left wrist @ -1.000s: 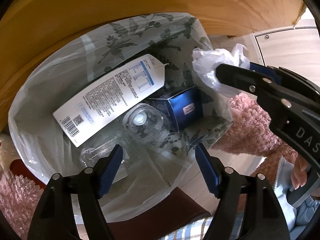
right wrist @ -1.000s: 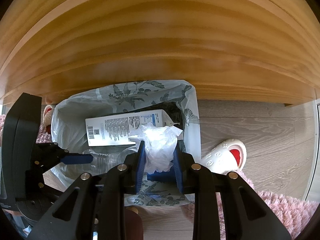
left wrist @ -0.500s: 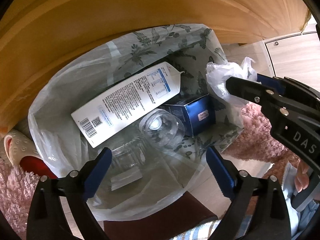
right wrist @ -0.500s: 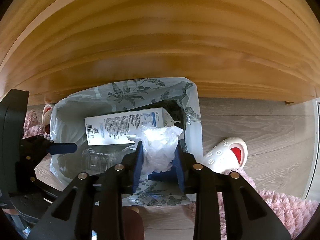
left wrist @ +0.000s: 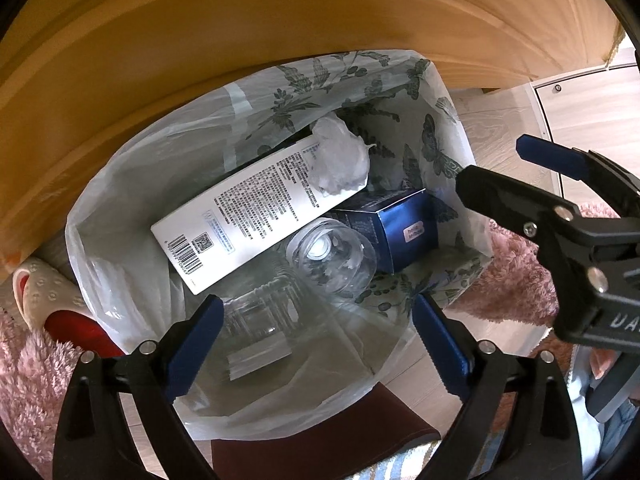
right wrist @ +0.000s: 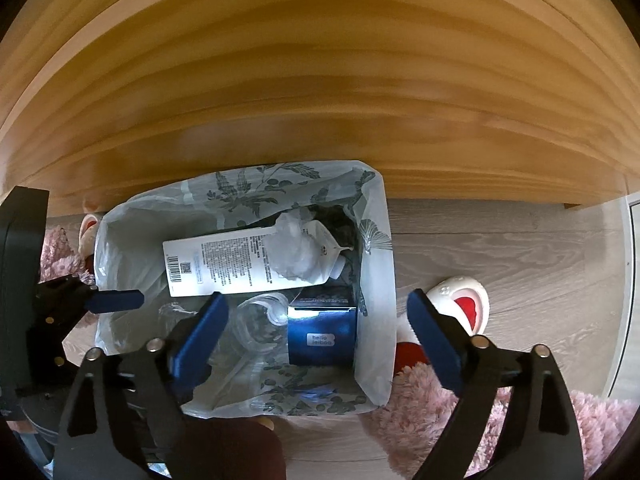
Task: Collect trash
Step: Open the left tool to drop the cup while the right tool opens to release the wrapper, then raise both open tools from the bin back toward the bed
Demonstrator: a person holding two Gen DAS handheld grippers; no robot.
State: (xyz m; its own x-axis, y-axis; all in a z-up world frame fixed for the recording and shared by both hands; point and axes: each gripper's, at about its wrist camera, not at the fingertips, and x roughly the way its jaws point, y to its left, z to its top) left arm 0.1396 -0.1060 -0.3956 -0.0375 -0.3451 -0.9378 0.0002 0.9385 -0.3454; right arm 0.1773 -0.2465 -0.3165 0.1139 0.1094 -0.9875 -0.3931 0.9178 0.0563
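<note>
Bin bag [left wrist: 120, 264], thin translucent white plastic printed with grey-green leaves and butterflies, mouth open, standing on a pale wood-grain floor [right wrist: 500, 248] against a varnished pine panel [right wrist: 320, 80]; the bin beneath the bag cannot be made out. Contents: a long flat white carton [left wrist: 248, 208] with fine print, barcode and QR code, lying aslant; a crumpled wad [left wrist: 340, 160] of clear, glossy plastic film, resting on the carton's upper end and hiding its spout from the left wrist view; a glossy dark-blue box [left wrist: 396, 228] with a small pale label, its upper part tucked under the carton; a clear round bottle [left wrist: 332, 256] seen end-on, its body blurred into the bag's folds; a ribbed clear container [left wrist: 256, 320] below it, shape hard to read. Right gripper [right wrist: 316, 332], black frame with blue pads, above the bag: jaws have just been opening, now stand wide with nothing between them, the wad lying loose below. Left gripper [left wrist: 316, 344], same make, spread wide and empty over the bag's near edge. Surroundings: fluffy pink rug [right wrist: 440, 408], cut off at the frame edges; white perforated slipper [right wrist: 460, 300] with red lining, partly behind the bag; dark maroon object [left wrist: 320, 448] at the bottom, unidentifiable; a sliver of a hand [left wrist: 604, 364] at the right edge.
</note>
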